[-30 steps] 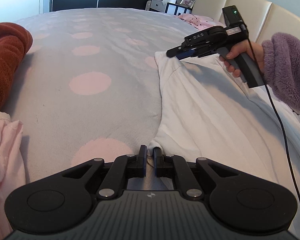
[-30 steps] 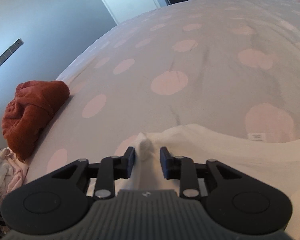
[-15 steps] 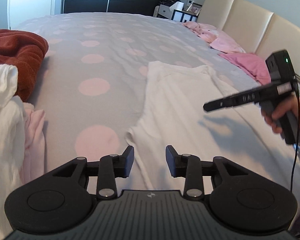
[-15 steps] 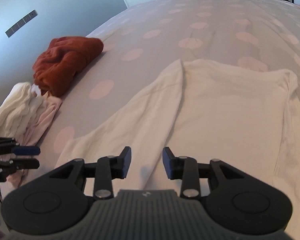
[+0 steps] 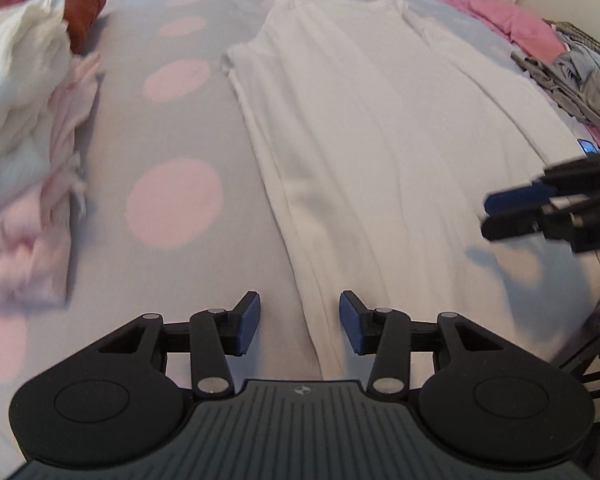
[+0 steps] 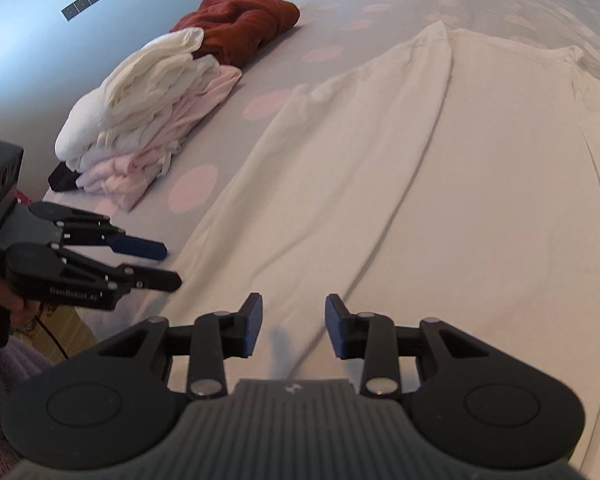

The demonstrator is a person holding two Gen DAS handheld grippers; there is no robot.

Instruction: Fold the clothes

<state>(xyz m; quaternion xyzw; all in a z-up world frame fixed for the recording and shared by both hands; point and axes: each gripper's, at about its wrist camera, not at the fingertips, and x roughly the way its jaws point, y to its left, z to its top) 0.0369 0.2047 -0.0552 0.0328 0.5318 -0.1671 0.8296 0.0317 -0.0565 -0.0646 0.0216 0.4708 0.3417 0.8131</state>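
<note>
The left gripper (image 5: 299,322) has its jaws apart with nothing clamped — they have just been opening — and below the gap lies the long folded edge of the white shirt (image 5: 364,128), which runs from between the pads up toward twelve o'clock in the left wrist view. The right gripper (image 6: 294,326) is likewise released, its blue pads spread over a fold of the same shirt (image 6: 440,184), gripping nothing. From the right wrist view the left gripper (image 6: 168,266) shows at nine o'clock, just off the shirt's near edge, with its two fingers parted; from the left wrist view the right gripper (image 5: 488,216) enters at three o'clock, above the cloth. The shirt lies flat on the grey bedspread with pink dots (image 5: 172,200), one side folded inward along its length. At ten o'clock in the right wrist view sits a stack of folded white and pale pink clothes (image 6: 148,120), and touching it further back, a rust-red garment (image 6: 240,24). At two o'clock in the left wrist view lie pink clothes (image 5: 500,16) and a grey bundle (image 5: 580,80) near the headboard.
</note>
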